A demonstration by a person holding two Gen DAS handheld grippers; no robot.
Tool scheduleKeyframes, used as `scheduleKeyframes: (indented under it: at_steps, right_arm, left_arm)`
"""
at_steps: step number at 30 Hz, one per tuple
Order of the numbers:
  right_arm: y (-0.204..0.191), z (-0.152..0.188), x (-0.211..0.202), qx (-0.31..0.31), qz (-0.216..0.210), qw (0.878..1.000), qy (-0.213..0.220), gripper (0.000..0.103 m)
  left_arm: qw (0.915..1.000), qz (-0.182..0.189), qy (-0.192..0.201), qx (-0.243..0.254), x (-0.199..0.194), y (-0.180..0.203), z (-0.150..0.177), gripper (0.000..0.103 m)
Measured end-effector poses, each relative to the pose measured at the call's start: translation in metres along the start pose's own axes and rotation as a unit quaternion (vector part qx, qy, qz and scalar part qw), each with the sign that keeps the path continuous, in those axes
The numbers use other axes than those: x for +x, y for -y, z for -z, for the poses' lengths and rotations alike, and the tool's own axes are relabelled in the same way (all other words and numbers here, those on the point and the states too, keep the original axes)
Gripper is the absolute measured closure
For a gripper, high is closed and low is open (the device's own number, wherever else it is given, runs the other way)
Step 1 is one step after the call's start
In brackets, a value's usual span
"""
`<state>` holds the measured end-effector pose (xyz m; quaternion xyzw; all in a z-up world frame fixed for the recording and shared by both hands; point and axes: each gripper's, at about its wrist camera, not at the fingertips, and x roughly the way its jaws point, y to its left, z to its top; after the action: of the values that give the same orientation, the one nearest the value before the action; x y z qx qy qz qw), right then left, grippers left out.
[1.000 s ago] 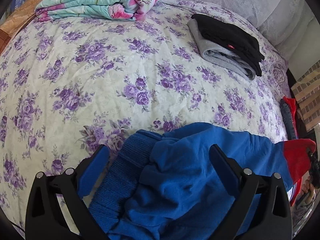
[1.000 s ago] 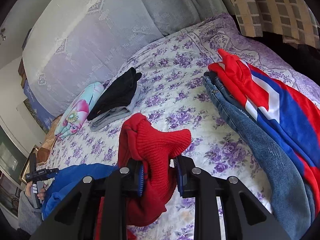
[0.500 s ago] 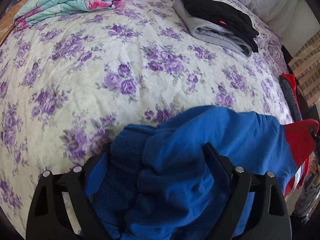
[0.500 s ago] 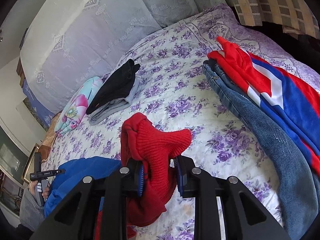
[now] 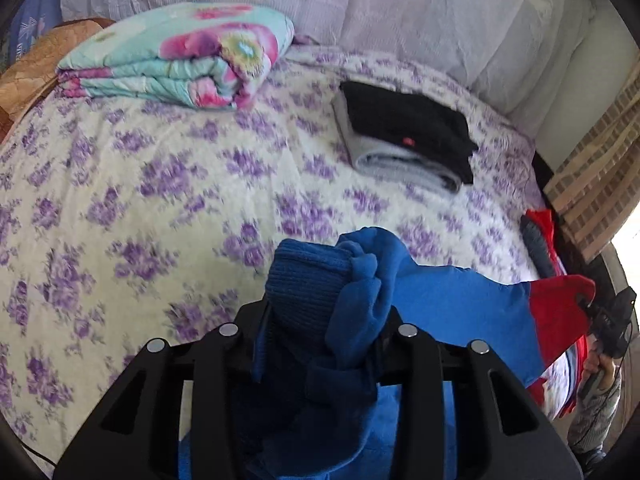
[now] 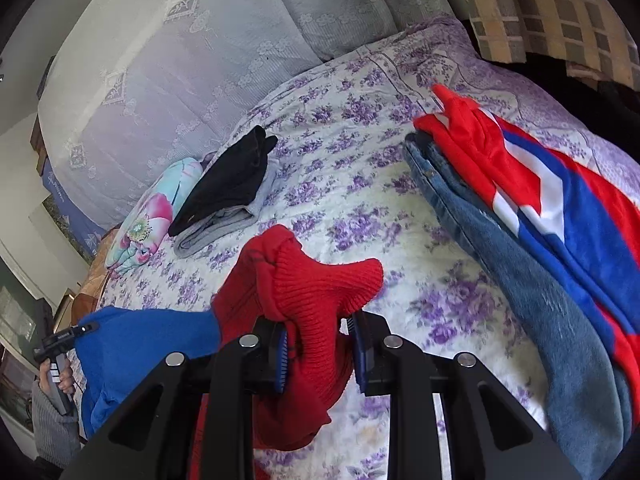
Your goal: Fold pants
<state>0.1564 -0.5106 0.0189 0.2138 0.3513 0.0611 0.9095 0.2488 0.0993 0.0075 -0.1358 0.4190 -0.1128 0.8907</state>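
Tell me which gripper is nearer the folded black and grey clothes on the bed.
Hard to call, but probably the left. The left gripper, shut on the pants' blue cuff, faces the folded clothes across bare bedspread. The right gripper, shut on the red cuff, sees them off to its left.

Folded quilt (image 5: 176, 68) far left on bed (image 5: 120, 200); folded clothes (image 5: 404, 136) to its right; pile, perhaps jeans (image 6: 520, 264), at right edge.

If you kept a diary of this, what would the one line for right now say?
left tongs: just closed on pants' blue cuff | right tongs: clamped on red cuff | pants stretched between them above bed
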Motion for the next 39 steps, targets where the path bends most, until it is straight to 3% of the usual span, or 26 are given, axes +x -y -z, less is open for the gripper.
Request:
scheduleKeyframes:
  at_steps: [3, 6, 10, 11, 12, 13, 14, 17, 19, 22, 24, 26, 28, 29, 31, 33, 34, 36, 37, 39]
  right_arm:
    - [-0.016, -0.028, 0.016, -0.017, -0.008, 1.000, 0.007, 0.078]
    - [-0.026, -0.055, 0.050, -0.015, -0.020, 1.000, -0.002, 0.078]
    - [-0.028, -0.070, 0.129, 0.001, -0.014, 0.998, -0.067, 0.074]
    - [-0.025, -0.070, 0.151, 0.002, 0.002, 0.996, -0.092, 0.066]
    - [-0.020, -0.068, 0.170, 0.007, 0.028, 0.994, -0.106, 0.055]
    - [-0.014, -0.066, 0.183, 0.012, 0.061, 0.991, -0.115, 0.051]
    - [-0.008, -0.064, 0.191, 0.015, 0.087, 0.989, -0.121, 0.049]
    - [0.010, -0.062, 0.176, 0.060, 0.048, 0.992, -0.097, 0.049]
    - [0.012, -0.062, 0.154, 0.069, 0.039, 0.994, -0.072, 0.049]
    - [-0.012, -0.062, 0.117, 0.005, 0.079, 0.997, -0.008, 0.049]
    - [-0.033, -0.061, 0.102, -0.041, 0.088, 0.995, 0.021, 0.049]
    - [-0.040, -0.057, 0.109, -0.047, 0.046, 0.998, -0.015, 0.049]
    - [-0.039, -0.051, 0.141, -0.016, -0.010, 0.996, -0.091, 0.049]
    - [-0.039, -0.044, 0.159, -0.006, -0.025, 0.992, -0.126, 0.051]
    - [-0.035, -0.038, 0.189, -0.001, -0.008, 0.989, -0.149, 0.055]
    - [-0.020, -0.044, 0.204, 0.023, 0.014, 0.989, -0.143, 0.083]
    - [-0.014, -0.048, 0.205, 0.045, 0.013, 0.989, -0.141, 0.084]
    - [-0.008, -0.054, 0.192, 0.082, 0.000, 0.987, -0.138, 0.078]
    - [-0.014, -0.054, 0.181, 0.074, -0.001, 0.989, -0.125, 0.074]
    - [-0.030, -0.049, 0.160, 0.026, 0.006, 0.995, -0.098, 0.045]
  left_arm:
    - [0.9985, -0.029, 0.045, -0.007, -0.016, -0.004, -0.033, 0.067]
    - [0.9972, -0.045, 0.049, -0.034, -0.005, -0.021, -0.058, 0.066]
    - [0.9944, -0.088, 0.010, -0.057, 0.049, -0.048, -0.067, 0.060]
    - [0.9921, -0.107, -0.006, -0.065, 0.067, -0.057, -0.065, 0.059]
    - [0.9893, -0.122, -0.022, -0.077, 0.083, -0.066, -0.060, 0.046]
    - [0.9864, -0.132, -0.040, -0.089, 0.096, -0.074, -0.056, 0.039]
    - [0.9843, -0.136, -0.053, -0.099, 0.102, -0.081, -0.051, 0.039]
    - [0.9867, -0.105, -0.045, -0.116, 0.088, -0.096, -0.044, 0.035]
    - [0.9867, -0.105, -0.017, -0.122, 0.062, -0.104, -0.043, 0.022]
    - [0.9852, -0.111, 0.024, -0.128, 0.023, -0.112, -0.036, 0.020]
    - [0.9863, -0.088, 0.037, -0.134, 0.007, -0.113, -0.031, 0.020]
    - [0.9899, -0.060, 0.033, -0.125, 0.004, -0.104, -0.027, 0.020]
    - [0.9938, -0.049, 0.017, -0.098, 0.014, -0.087, -0.023, 0.020]
    - [0.9951, -0.046, 0.009, -0.087, 0.022, -0.079, -0.020, 0.020]
    - [0.9969, -0.045, -0.024, -0.060, 0.046, -0.063, -0.015, 0.020]
    - [0.9939, -0.093, -0.047, -0.035, 0.068, -0.058, -0.011, 0.020]
    - [0.9899, -0.127, -0.055, -0.029, 0.078, -0.059, -0.009, 0.020]
    - [0.9847, -0.154, -0.076, -0.029, 0.091, -0.068, -0.010, 0.019]
    - [0.9854, -0.144, -0.082, -0.040, 0.092, -0.073, -0.010, 0.017]
    - [0.9867, -0.132, -0.074, -0.058, 0.088, -0.080, -0.011, 0.017]
